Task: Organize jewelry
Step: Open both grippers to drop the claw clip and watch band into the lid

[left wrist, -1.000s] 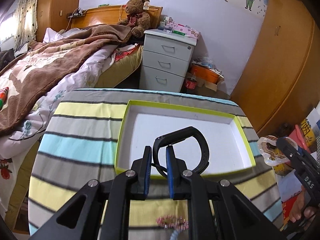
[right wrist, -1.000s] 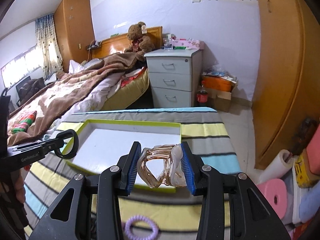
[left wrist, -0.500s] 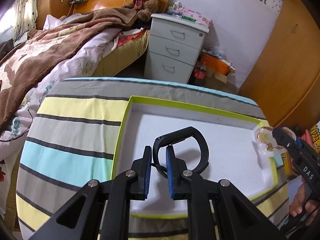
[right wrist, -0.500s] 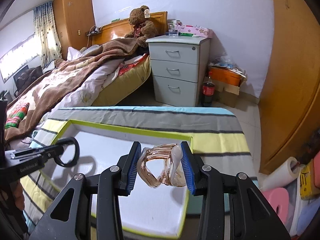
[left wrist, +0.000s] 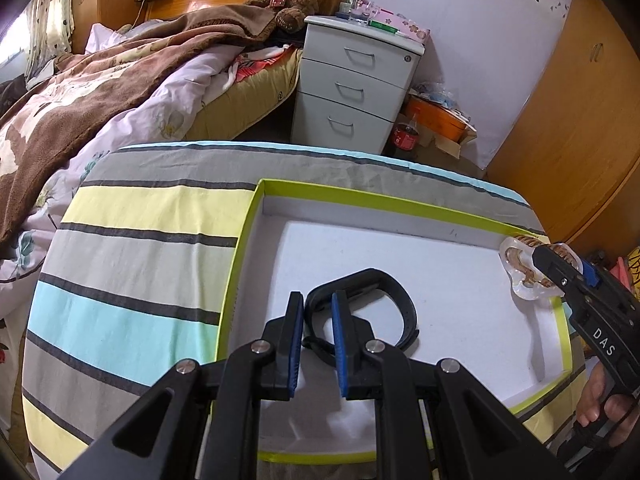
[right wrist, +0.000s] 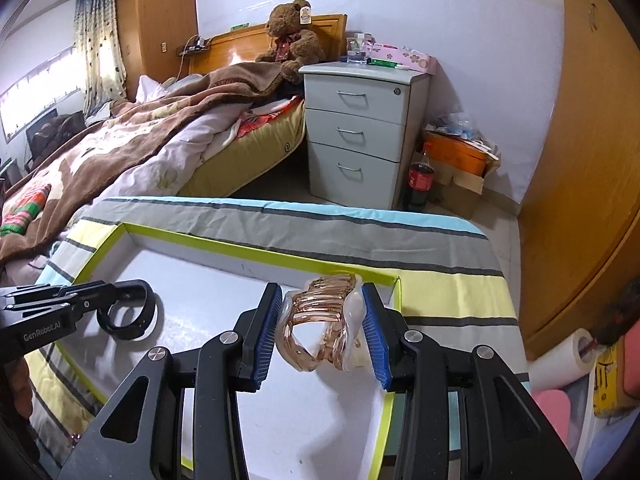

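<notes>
Right now you have both items over the tray [left wrist: 362, 194], the shallow white box with the lime rim sitting on the striped cloth [left wrist: 132, 248] in the middle of each frame. Your left gripper [left wrist: 316, 308], at lower centre of the left view, is pinching the black band [left wrist: 394, 300] by one side of its loop, jaws pressed close on the strap; the rest of the loop hangs out ahead of the fingertips and looks to be at or just above the tray floor, though you cannot tell contact for sure. Holding it by the edge like that keeps the loop free to lie flat once let go. Your right gripper [right wrist: 322, 320], at lower centre of the right view, is clamped across the clear rose-gold hair claw [right wrist: 320, 320], blue pads [right wrist: 266, 334] squeezing its two sides, so the claw stays upright and cannot spring open. It sits over the tray's right part, near the far right corner, well apart from the band at the left of that frame; that spacing looks chosen so the two pieces get separate spots. Both appear ready to be set down: lowering and spreading each pair of jaws gently seems the next need, since the claw could tip as it lands.
</notes>
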The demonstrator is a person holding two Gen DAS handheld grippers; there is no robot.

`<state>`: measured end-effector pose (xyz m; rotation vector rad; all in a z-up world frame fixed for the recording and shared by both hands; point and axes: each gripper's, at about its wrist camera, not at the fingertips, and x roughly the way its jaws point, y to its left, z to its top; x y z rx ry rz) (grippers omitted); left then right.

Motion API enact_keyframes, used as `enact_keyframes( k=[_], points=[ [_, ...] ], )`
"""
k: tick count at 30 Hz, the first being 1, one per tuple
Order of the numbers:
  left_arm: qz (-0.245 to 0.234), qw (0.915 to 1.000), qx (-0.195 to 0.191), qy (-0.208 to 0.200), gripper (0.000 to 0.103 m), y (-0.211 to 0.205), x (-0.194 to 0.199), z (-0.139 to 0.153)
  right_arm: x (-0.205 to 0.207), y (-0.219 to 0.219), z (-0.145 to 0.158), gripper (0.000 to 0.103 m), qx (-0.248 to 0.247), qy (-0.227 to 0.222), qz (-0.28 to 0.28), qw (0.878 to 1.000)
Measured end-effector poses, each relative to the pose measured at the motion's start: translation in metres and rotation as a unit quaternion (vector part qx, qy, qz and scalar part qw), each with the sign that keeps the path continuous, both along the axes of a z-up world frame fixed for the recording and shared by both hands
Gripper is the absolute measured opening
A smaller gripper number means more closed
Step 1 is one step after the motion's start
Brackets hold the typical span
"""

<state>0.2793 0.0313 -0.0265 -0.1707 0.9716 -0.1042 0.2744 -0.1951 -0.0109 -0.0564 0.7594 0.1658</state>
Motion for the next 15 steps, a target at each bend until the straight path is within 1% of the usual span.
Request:
enact_keyframes(
  k=[5, 11, 13, 14, 15],
  points=[
    [0.002, 1.0, -0.002, 0.003, 0.015, 0.0005, 0.0009, -0.0002, -0.0052, 0.001, -0.0063, 0.041, -0.019, 0.0, 0.004, 1.0],
    [0.007, 0.9999, -0.004, 0.008, 0.015, 0.0008, 0.0005, -0.0021, -0.0088, -0.0023, -0.0081, 0.041, -0.017, -0.003, 0.002, 1.0],
    [0.009, 0.9999, 0.002, 0.008, 0.015, -0.0002, -0.0012, -0.0016, -0.0097, -0.0023, -0.0091, 0.041, -0.02, -0.003, 0.002, 1.0],
    [0.007, 0.9999, 0.008, 0.005, 0.017, -0.0013, -0.0024, -0.0006, -0.0102, -0.0032, -0.0096, 0.041, -0.02, -0.003, 0.002, 1.0],
    [0.007, 0.9999, 0.013, 0.003, 0.02, -0.0023, -0.0033, 0.0002, -0.0101, -0.0037, -0.0097, 0.041, -0.018, -0.001, 0.0, 1.0]
  ],
)
